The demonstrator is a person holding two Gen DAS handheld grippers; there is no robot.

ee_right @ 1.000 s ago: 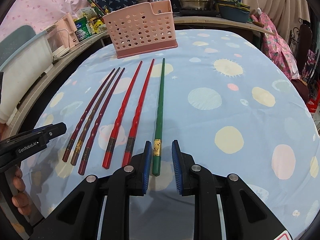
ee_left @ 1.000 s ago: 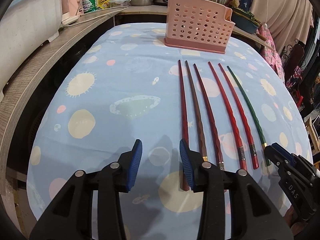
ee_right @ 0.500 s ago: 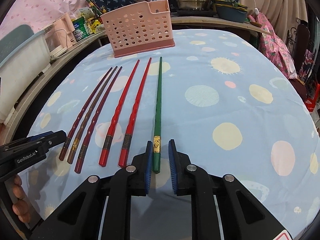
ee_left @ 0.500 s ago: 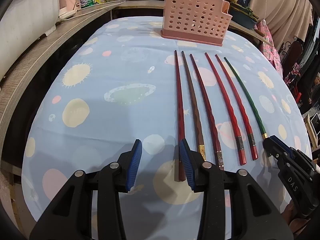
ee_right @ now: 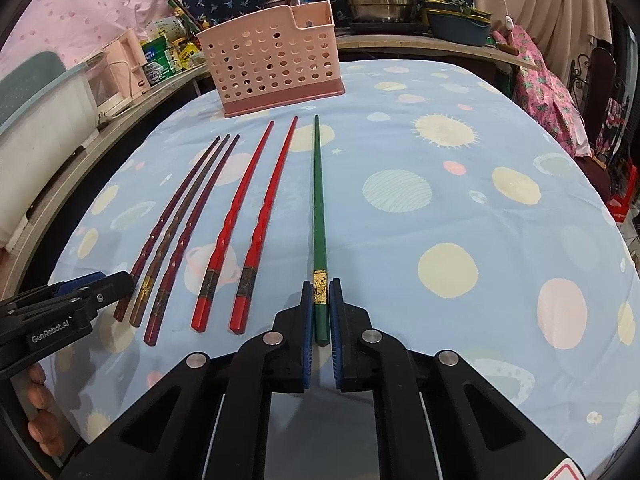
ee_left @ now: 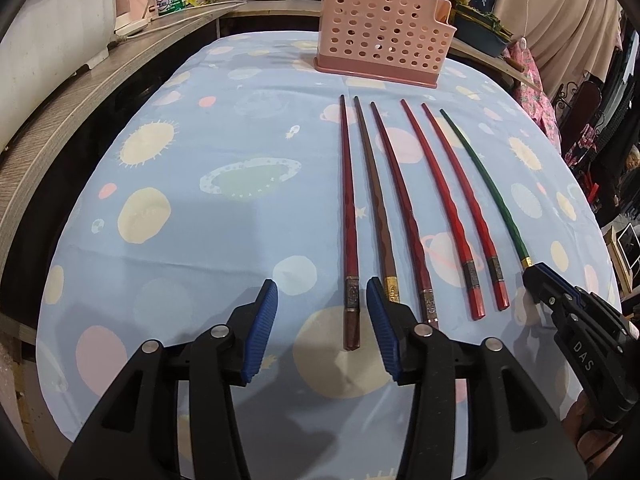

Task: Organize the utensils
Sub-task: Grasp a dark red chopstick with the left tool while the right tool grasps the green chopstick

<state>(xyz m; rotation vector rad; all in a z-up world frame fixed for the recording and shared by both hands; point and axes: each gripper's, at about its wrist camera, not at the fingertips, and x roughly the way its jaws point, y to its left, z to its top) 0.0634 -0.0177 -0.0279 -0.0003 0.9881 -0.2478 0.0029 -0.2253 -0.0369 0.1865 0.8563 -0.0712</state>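
Table [ee_left: 248, 92] under a blue planet-print cloth; near edge cut off by both tools. Pink perforated utensil basket [ee_right: 276, 66] stands far centre, interior hidden. Six chopsticks lie parallel before it. Right gripper [ee_right: 321, 312] is clamped on the green chopstick [ee_right: 319, 216], gold-banded, rightmost, its butt between the pads. Left gripper [ee_left: 322, 320] gapes around the leftmost dark-red chopstick [ee_left: 347, 216], not touching.

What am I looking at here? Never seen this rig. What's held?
No robot: a person holds a two-finger hand-held gripper in each hand, each with a fisheye camera looking along its fingers. One picture is from the left one, the other from the right. On the blue patterned tablecloth lie six chopsticks in a row, with a pink holder behind. The right hand-held gripper has closed on the green chopstick, which is on the cloth. The left hand-held gripper is open around the leftmost dark red chopstick.
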